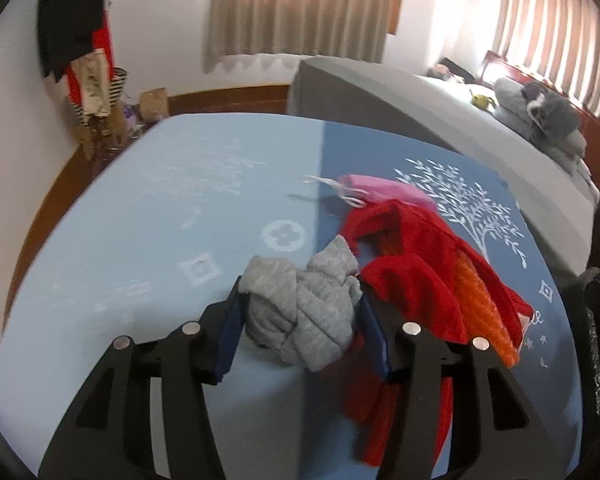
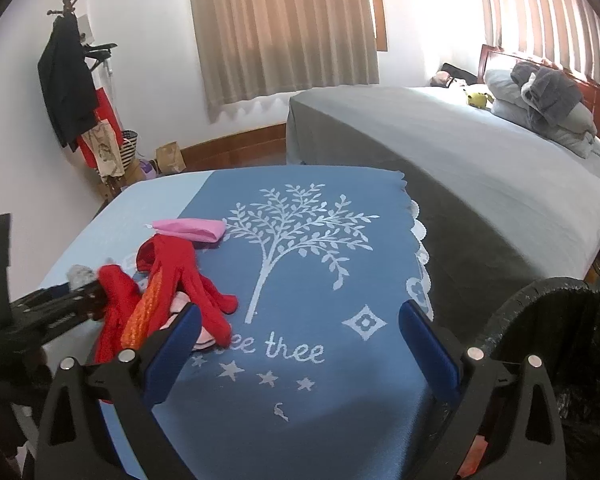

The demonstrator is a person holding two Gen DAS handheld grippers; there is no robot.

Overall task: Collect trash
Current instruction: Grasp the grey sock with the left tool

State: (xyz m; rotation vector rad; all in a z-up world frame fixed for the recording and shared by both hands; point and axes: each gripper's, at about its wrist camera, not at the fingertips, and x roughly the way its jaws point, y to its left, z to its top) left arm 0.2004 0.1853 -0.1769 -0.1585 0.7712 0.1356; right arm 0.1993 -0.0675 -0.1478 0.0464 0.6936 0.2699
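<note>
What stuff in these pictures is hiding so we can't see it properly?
- Bin: right wrist view, its inside is dark and the picture edge cuts it off.
- Pale pink thing: right wrist view, mostly under the red gloves and behind a finger of the right gripper.
- Grey sock: its underside, left wrist view, hidden between the pads of the left gripper.
- Floor clutter by the coat stand: too small.

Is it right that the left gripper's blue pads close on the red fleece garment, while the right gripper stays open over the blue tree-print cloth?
No: in the left wrist view the left gripper holds the crumpled grey fabric item, not the red fleece garment beside it. The rest stands.
</note>
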